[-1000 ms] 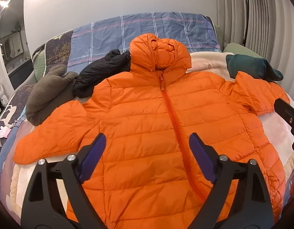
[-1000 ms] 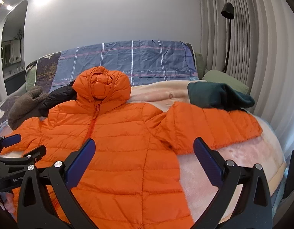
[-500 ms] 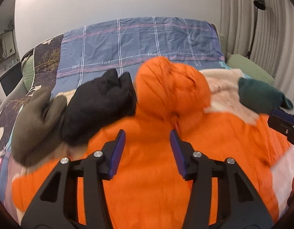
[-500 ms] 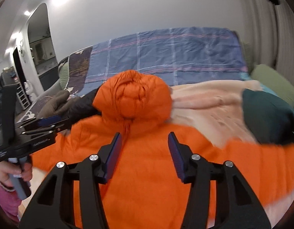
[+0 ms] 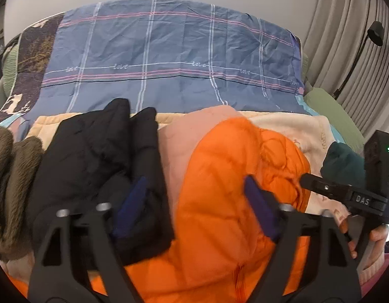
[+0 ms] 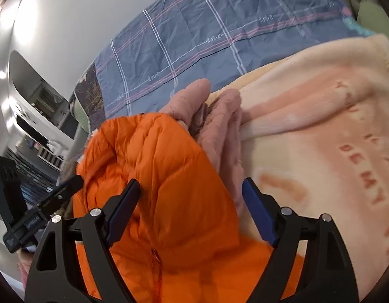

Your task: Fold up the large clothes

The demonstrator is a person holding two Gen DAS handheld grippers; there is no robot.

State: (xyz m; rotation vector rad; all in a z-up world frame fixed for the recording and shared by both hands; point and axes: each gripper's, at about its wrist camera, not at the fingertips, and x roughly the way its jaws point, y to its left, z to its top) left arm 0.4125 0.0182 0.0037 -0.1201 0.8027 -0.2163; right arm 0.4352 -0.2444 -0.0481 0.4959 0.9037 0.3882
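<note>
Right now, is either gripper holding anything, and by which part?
Nothing. Left gripper and right gripper both stand open over the jacket's hood.

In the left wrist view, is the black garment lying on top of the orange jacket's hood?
No, the black garment lies beside the hood, with pink blanket showing between them.

Orange jacket (image 5: 232,176) body and sleeves beyond lower frame edges; hood motion-blurred.
</note>
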